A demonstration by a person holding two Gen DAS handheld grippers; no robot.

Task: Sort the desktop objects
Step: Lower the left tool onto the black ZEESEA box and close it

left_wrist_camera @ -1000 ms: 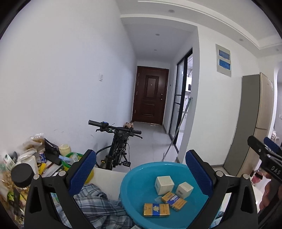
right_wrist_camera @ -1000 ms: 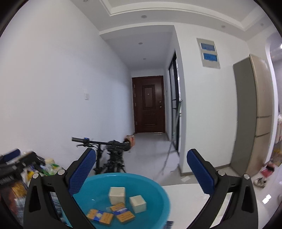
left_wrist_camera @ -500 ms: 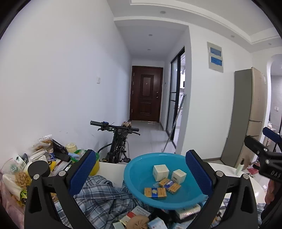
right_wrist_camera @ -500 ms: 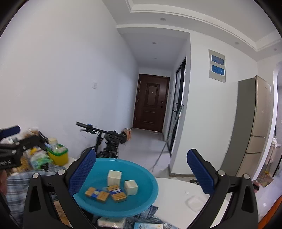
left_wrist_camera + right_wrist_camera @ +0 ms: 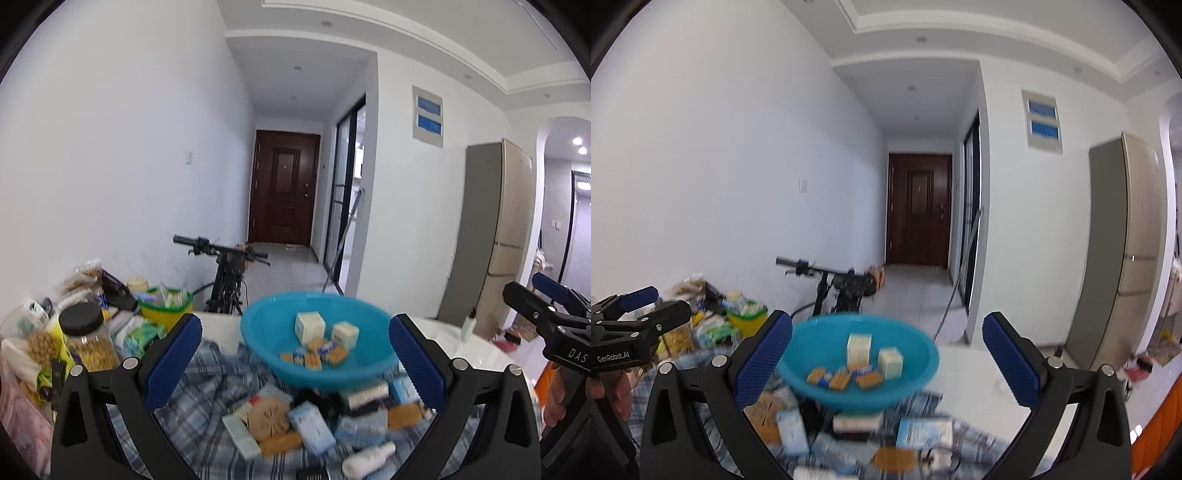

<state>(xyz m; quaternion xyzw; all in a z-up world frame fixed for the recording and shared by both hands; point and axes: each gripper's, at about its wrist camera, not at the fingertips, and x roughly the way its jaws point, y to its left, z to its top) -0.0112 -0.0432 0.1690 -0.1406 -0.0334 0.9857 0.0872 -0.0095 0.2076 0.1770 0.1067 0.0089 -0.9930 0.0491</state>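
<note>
A blue basin [image 5: 258, 343] holding two pale cube boxes [image 5: 309, 326] and flat orange packets [image 5: 306, 359] sits at the far edge of a plaid cloth [image 5: 207, 435] strewn with blurred small boxes, while the left gripper [image 5: 295, 363] and right gripper [image 5: 888, 362] hover spread wide, gripping nothing.

Your left gripper [image 5: 295, 362] sits low in the frame of its own view, its jaws spread wide with nothing between the blue pads [image 5: 173, 360]. Your right gripper [image 5: 888, 363] is held the same way, jaws wide apart and empty. Each gripper shows at the edge of the other's view, the right one [image 5: 546, 317] at the right edge, the left [image 5: 631, 325] at the left edge above your hand [image 5: 613, 391].
</note>
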